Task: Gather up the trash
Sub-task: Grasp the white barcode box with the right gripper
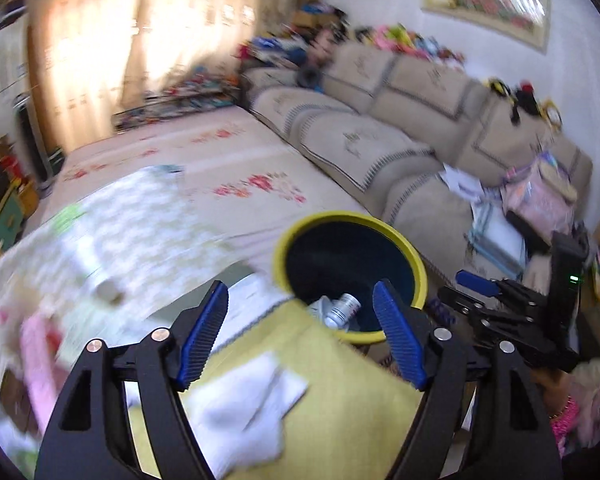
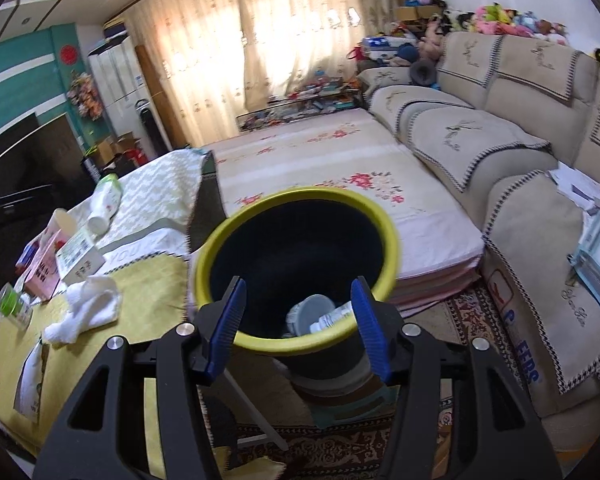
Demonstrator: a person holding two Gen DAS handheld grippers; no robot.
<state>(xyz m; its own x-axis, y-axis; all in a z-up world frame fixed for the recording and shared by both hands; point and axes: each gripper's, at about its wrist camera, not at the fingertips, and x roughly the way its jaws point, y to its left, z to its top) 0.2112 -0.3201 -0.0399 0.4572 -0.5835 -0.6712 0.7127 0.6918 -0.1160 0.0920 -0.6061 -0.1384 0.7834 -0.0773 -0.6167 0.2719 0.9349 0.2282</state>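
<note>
A round dark bin with a glossy yellow rim [image 2: 296, 344] sits just beyond both sets of ribbed blue jaws, which are parted and grasping nothing. Inside lie a small silver can [image 1: 342, 308] and crumpled pale trash.

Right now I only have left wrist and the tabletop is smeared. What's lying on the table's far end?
Observer: Right wrist view shows a white bottle on its side on the patterned cloth.
Operator: The pink blur at my left edge?
Observer: Probably the pink carton; it sits against a white box.
Operator: Is the right claw carrying anything?
Observer: No. The right claw is open and empty, over the yellow-rimmed bin.
</note>
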